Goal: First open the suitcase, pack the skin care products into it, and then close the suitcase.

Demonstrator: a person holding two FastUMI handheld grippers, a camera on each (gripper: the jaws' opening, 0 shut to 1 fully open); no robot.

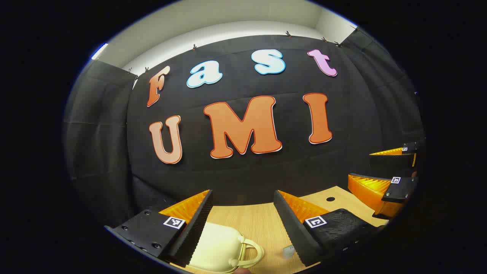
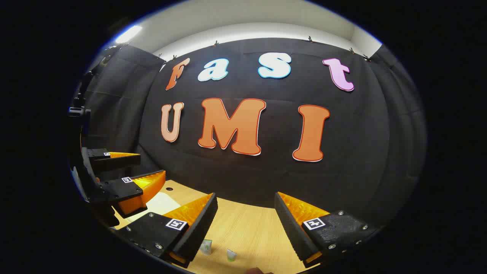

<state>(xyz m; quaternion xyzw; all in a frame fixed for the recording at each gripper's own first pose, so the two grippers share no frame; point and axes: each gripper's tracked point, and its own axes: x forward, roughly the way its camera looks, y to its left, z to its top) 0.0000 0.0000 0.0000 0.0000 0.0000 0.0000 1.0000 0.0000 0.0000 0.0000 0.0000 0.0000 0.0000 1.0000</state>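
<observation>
Left hand-held gripper point(image 1: 243, 217) spread wide, nothing between its fingers, over my wooden surface point(image 1: 255, 224). Cream suitcase point(image 1: 218, 249) lies flat below it, shut, handle point(image 1: 249, 253) pointing right. Right hand-held gripper point(image 2: 245, 219) likewise spread; two small skin care tubes point(image 2: 206, 246) stand upright beneath it.

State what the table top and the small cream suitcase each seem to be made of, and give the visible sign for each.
Table top: looks like light wood or a wood-look laminate, matt, with fine straight grain lines and a round hole near its far edge. Small cream suitcase: probably hard moulded plastic, smooth with a soft sheen and rounded corners; its looped handle looks like similar, slightly glossier plastic.
</observation>
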